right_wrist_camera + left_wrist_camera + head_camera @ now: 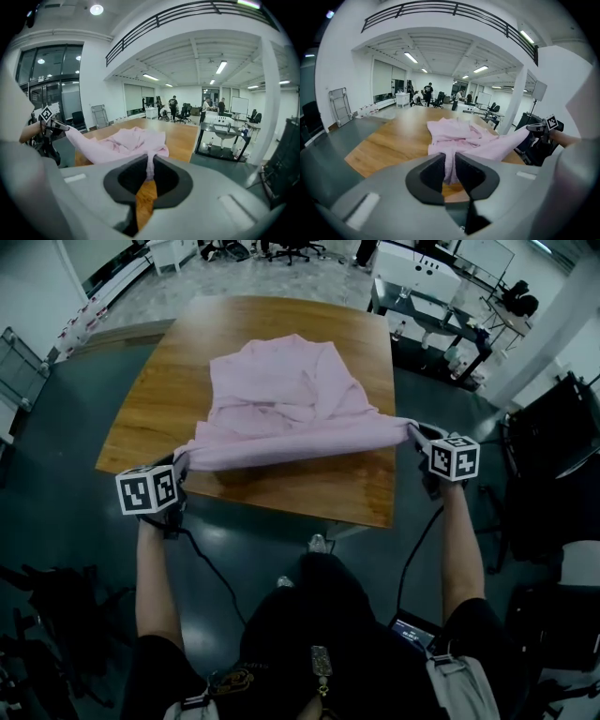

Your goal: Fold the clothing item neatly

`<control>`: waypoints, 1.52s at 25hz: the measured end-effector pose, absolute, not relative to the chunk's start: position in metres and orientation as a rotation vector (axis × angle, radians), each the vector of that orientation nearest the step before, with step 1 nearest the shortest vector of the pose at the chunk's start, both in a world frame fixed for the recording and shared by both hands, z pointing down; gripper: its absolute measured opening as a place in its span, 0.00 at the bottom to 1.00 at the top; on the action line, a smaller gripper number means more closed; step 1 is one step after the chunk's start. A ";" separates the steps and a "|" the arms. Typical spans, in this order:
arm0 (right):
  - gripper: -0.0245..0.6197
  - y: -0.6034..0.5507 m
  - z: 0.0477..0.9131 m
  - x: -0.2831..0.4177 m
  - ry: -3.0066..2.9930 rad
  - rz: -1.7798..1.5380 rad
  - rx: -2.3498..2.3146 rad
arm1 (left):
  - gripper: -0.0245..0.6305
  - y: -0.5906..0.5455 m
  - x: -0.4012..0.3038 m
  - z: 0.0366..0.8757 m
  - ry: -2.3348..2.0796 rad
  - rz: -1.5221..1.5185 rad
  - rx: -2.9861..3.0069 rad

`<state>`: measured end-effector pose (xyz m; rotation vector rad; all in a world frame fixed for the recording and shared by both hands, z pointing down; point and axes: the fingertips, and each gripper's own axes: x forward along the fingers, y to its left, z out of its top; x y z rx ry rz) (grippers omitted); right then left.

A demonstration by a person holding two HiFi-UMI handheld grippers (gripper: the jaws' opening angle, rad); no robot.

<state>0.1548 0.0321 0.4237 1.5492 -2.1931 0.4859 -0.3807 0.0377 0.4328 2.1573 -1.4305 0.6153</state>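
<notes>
Pink cloth is caught in both tools. At the left, the left gripper (180, 465) hangs just off the near left corner of the wooden table (150, 409), its jaws drawn narrow onto a bunched corner of the garment (281, 399) (in the left gripper view a strip of pink runs down between the two dark pads (433, 173), pressed from both sides). From that corner the near hem runs taut and raised off the tabletop, along the table's near edge, to the right. Behind the hem, the rest of the garment lies rumpled in a heap on the middle of the table, farther from the person than either tool, and slopes up toward the lifted edge. At the right, the right gripper (419, 434) hangs just past the near right corner, its jaws almost together on a thin fold of the other corner, which the right gripper view shows pinched at their tips. Each gripper view shows the other tool at the far end of the stretched hem.
</notes>
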 end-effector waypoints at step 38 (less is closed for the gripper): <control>0.08 -0.290 0.616 0.130 -2.008 0.664 1.185 | 0.18 -0.232 -0.401 0.616 -1.451 0.937 1.734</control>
